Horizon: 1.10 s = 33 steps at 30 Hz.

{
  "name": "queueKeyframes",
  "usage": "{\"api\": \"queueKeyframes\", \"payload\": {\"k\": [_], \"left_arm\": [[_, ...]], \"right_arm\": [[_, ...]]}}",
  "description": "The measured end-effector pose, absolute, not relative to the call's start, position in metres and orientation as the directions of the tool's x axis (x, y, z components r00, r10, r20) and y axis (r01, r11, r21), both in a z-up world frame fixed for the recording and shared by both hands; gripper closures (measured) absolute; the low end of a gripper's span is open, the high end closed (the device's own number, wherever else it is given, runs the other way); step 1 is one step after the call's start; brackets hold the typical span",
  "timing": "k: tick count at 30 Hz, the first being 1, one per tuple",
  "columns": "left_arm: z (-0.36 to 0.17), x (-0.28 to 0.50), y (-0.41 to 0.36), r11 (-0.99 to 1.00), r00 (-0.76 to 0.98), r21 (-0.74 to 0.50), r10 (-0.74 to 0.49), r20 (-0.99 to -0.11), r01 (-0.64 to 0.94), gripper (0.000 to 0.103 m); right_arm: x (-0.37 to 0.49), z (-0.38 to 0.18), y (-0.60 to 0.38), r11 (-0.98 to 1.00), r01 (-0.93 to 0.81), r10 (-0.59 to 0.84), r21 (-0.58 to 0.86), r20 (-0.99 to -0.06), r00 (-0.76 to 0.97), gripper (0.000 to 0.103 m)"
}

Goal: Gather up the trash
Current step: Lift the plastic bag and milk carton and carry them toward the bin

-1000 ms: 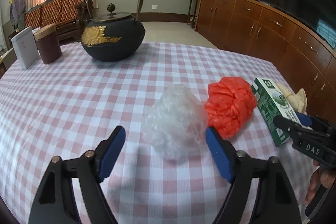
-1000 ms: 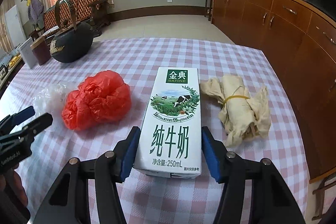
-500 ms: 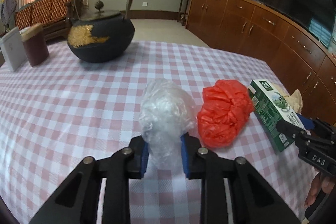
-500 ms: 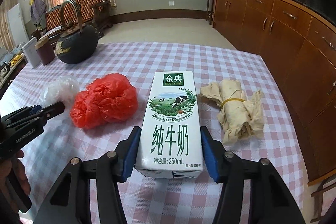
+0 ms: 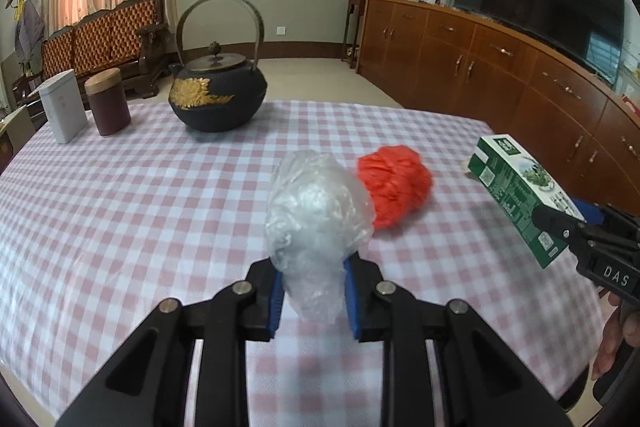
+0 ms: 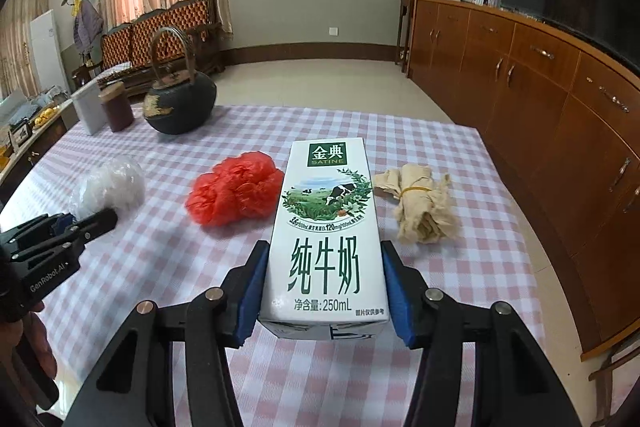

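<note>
Left tool [image 5: 314, 297] clenched on clear plastic bag wad [image 5: 316, 219], right tool [image 6: 324, 297] on milk carton [image 6: 326, 235]; red bag [image 6: 234, 193], paper bundle [image 6: 420, 209] remain on counter [image 6: 160, 267]; no bin visible.

Black tongs [image 5: 313, 301], blue pads, seemingly silver rivets.

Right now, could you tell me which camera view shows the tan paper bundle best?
The right wrist view: the tan paper bundle lies whole on the tablecloth, its yellow band visible. The left wrist view shows only a pale sliver behind the milk carton.
</note>
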<state>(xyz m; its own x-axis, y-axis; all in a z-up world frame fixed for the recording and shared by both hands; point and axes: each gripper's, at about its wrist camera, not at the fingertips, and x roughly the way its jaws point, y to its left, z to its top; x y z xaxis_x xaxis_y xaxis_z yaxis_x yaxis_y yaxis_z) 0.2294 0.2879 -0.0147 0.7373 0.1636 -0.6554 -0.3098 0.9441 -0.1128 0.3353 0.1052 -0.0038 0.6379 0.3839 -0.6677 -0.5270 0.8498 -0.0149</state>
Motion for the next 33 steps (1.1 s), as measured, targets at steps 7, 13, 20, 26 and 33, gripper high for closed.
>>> {"api": "queueKeyframes", "payload": {"k": [7,13,20,26,33], "left_arm": [[-0.004,0.207,0.249,0.963,0.758,-0.078,0.152,-0.634,-0.258,0.077],[0.004,0.195,0.225,0.969,0.768,-0.06,0.153,-0.622,-0.242,0.077],[0.012,0.184,0.193,0.98,0.784,-0.053,0.121,-0.609,-0.192,0.077],[0.017,0.179,0.163,0.988,0.797,-0.061,0.079,-0.599,-0.144,0.077],[0.023,0.175,0.127,0.994,0.81,-0.072,0.025,-0.586,-0.082,0.077]], "right_arm": [[0.294,0.019,0.072,0.854,-0.52,0.399,-0.009,-0.629,0.667,0.047],[0.265,0.028,0.046,0.863,-0.505,0.401,0.003,-0.612,0.682,0.047],[0.239,0.035,0.016,0.875,-0.483,0.399,0.02,-0.595,0.698,0.047],[0.223,0.037,-0.016,0.897,-0.438,0.384,0.056,-0.589,0.711,0.047],[0.203,0.04,-0.059,0.925,-0.377,0.334,0.052,-0.584,0.74,0.047]]}}
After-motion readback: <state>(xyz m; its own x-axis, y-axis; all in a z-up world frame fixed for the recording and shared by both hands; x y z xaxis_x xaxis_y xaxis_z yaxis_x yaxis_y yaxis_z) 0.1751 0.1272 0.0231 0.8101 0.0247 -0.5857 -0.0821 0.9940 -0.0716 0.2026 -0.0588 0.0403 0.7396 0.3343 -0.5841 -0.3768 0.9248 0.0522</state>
